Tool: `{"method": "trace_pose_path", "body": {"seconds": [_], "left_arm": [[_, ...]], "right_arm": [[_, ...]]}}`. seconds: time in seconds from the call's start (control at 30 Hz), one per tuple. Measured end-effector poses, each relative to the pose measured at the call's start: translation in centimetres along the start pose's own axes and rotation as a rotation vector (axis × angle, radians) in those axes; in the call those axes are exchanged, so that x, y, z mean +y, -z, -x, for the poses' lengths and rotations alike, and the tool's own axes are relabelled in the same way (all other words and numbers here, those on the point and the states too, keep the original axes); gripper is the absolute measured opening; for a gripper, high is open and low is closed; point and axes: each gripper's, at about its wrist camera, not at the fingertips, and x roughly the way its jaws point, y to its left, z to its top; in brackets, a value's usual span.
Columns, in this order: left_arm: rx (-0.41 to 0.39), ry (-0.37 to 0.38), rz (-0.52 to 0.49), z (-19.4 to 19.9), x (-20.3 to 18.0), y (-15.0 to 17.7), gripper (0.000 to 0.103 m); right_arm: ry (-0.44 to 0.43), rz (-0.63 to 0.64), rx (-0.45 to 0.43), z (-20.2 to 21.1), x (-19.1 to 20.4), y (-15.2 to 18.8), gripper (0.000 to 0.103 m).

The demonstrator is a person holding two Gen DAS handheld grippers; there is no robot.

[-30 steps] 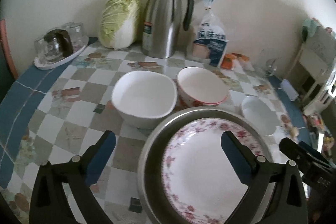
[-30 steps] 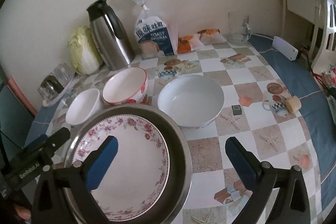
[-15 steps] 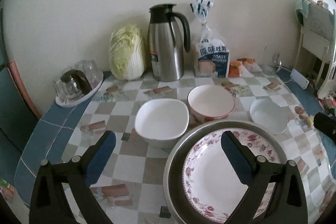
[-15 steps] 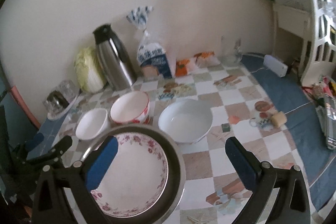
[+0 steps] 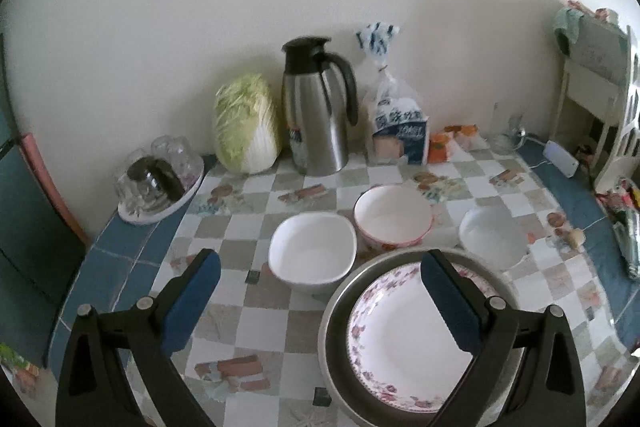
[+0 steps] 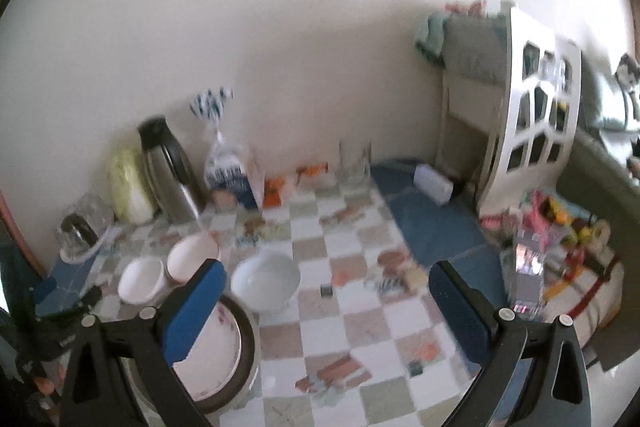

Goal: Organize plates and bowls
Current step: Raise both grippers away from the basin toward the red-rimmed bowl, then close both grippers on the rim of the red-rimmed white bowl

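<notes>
- Left tongs (image 5: 320, 301): two matte black plastic arms shaped like open triangular frames, each carrying a long flat dark-blue pad.
- Round silver screw heads sit on each black arm just behind its blue pad.
- Right tongs (image 6: 326, 305): same black frames, brighter blue pads, same silver screws.

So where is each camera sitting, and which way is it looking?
Left wrist: it sits on the left tool, above the table's near edge, facing the wall over the flowery plate and three bowls; only its own open blue fingers show.
Right wrist: it sits on the right tool, higher, angled right toward the white shelf; its own open fingers show, plus the left tool dark at the left edge.
Both share the plate, the bowls, the steel jug and the cabbage.
</notes>
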Motion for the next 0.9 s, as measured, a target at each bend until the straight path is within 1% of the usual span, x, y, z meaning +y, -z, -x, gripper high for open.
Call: {"method": "trace_pose_path", "body": {"seconds": [0.07, 0.1, 0.2, 0.27, 0.33, 0.4, 0.53, 0.6, 0.67, 0.73, 0.8, 0.87, 0.9], "left_arm": [[0.022, 0.038, -0.006, 0.3, 0.0, -1.5, 0.1], [0.037, 0.073, 0.003, 0.3, 0.2, -2.5, 0.1], [0.064, 0.111, 0.024, 0.0, 0.8, -4.4, 0.1], [0.106, 0.156, 0.04, -1.1, 1.4, -5.7, 0.1], [0.139, 0.175, 0.068, -2.4, 2.1, -6.6, 0.1], [0.169, 0.19, 0.082, -3.7, 2.7, -7.3, 0.1], [0.236, 0.177, 0.097, -7.7, 3.9, -8.4, 0.1], [0.271, 0.175, 0.098, -9.7, 4.0, -8.7, 0.1], [0.327, 0.174, 0.125, -12.2, 4.3, -9.0, 0.1], [0.372, 0.196, 0.152, -14.7, 4.4, -9.2, 0.099], [0.403, 0.191, 0.157, -16.7, 4.3, -9.2, 0.094], [0.444, 0.189, 0.144, -19.0, 3.8, -9.0, 0.079], [0.461, 0.188, 0.14, -19.8, 3.5, -8.9, 0.078]], "right_arm": [[-0.02, -0.005, -0.032, 0.8, 0.1, -2.1, 0.103], [-0.034, -0.01, -0.037, 0.8, 0.3, -3.0, 0.103], [-0.113, -0.029, -0.029, -0.1, 1.4, -5.4, 0.103], [-0.174, -0.042, -0.003, -1.8, 2.5, -6.3, 0.103], [-0.202, -0.042, 0.042, -4.0, 3.8, -6.8, 0.103], [-0.235, -0.013, 0.103, -7.0, 5.6, -6.9, 0.103], [-0.264, 0.002, 0.217, -12.7, 8.2, -6.1, 0.103], [-0.284, -0.004, 0.293, -16.3, 9.4, -5.2, 0.1], [-0.278, 0.014, 0.35, -19.2, 10.5, -4.2, 0.095], [-0.262, 0.029, 0.409, -22.2, 11.5, -2.9, 0.091], [-0.259, 0.021, 0.464, -24.8, 12.1, -1.7, 0.087], [-0.266, 0.008, 0.522, -27.6, 12.7, -0.5, 0.082], [-0.27, 0.005, 0.544, -28.7, 13.0, 0.1, 0.081]]}}
